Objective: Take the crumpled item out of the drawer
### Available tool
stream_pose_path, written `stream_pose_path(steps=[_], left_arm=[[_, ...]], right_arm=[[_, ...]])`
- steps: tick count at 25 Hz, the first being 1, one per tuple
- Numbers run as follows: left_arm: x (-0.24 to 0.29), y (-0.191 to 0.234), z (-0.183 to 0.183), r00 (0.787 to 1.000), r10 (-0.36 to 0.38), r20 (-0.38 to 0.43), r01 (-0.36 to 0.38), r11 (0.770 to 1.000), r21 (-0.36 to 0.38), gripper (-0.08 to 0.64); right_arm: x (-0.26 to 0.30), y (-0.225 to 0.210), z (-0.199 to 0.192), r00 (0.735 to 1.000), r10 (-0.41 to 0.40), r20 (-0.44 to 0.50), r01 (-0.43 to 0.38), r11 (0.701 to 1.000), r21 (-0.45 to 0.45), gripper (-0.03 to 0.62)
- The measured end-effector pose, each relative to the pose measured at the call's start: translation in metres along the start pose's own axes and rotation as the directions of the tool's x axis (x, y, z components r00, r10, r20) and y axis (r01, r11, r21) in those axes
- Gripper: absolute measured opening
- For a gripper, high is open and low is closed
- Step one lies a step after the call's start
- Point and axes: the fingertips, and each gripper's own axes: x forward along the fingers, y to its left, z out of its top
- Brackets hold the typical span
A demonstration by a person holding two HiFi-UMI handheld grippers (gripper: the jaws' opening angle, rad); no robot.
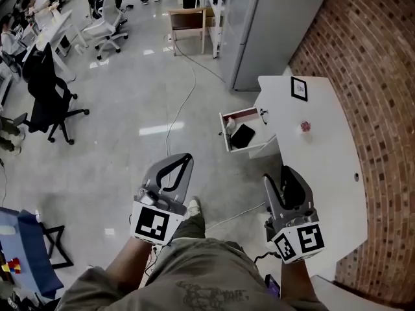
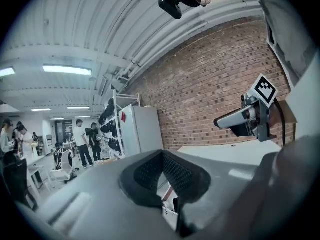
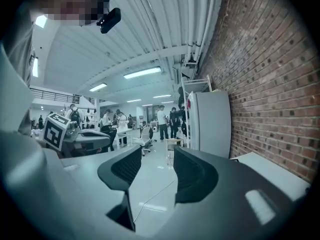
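The drawer stands pulled out from the left side of the white table. Inside it lie a flat black item and a small pale item. A small pink crumpled item sits on the tabletop beyond the drawer. My left gripper is held over the floor, short of the drawer, shut with nothing in it. My right gripper hovers at the table's near left edge, open and empty. Both are well short of the drawer.
A black-framed picture lies at the table's far end. A brick wall runs along the right. A grey cabinet stands past the table. A cable crosses the glossy floor. Office chairs and desks are at the far left.
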Motion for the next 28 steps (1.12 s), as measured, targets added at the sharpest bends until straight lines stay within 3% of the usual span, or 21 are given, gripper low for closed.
stream_pose_path(steps=[10, 28], left_arm=[[0.058, 0.089, -0.024, 0.997, -0.072, -0.021, 0.072, 0.997, -0.015, 0.001], [0.142, 0.144, -0.056, 0.99, -0.128, -0.054, 0.127, 0.992, -0.013, 0.0]], right_arm=[[0.103, -0.008, 0.007, 0.996, -0.065, -0.054, 0.066, 0.998, 0.011, 0.23], [0.202, -0.055, -0.015, 0.988, -0.095, -0.121, 0.098, 0.995, 0.026, 0.233]])
